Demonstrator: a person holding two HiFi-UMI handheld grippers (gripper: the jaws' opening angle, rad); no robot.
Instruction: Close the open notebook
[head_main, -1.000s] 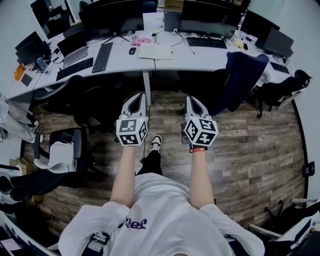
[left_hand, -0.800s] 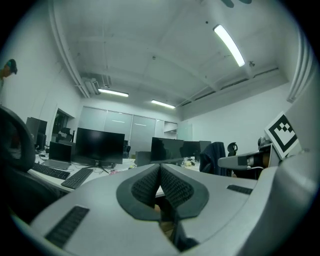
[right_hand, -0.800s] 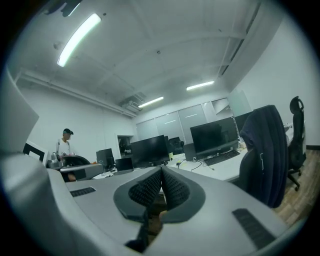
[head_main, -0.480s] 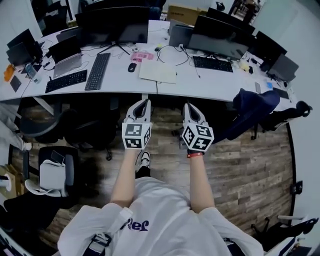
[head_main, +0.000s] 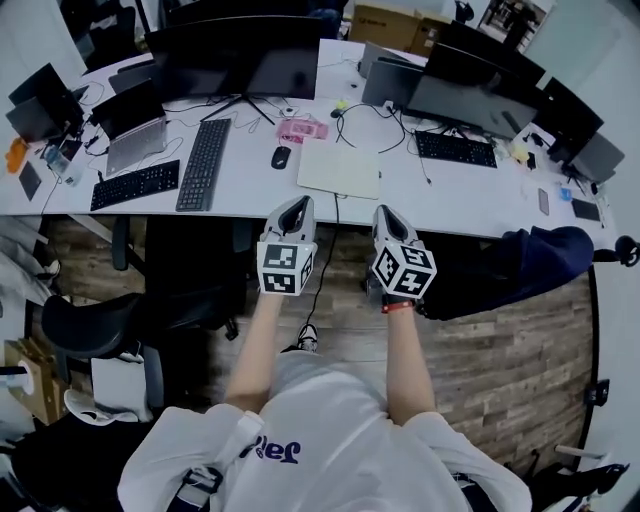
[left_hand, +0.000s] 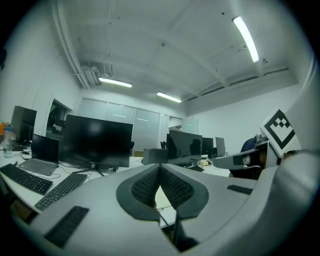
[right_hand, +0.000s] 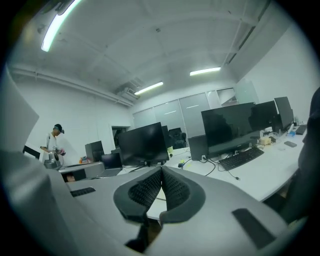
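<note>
The pale open notebook lies flat near the white tabletop's front edge, at twelve o'clock from the left gripper and right gripper. Both grippers' empty fingers are pressed together, probably lined up for approach.

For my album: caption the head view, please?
Left gripper and right gripper, both shut, held out before a white desk with a notebook.

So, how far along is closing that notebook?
Nothing looks done: the notebook lies flat, seemingly open, on the desk. In hand: the left gripper and right gripper, fingers shut and empty, are held out near the desk's edge, touching nothing. Left: reach the notebook and fold its cover over.
</note>
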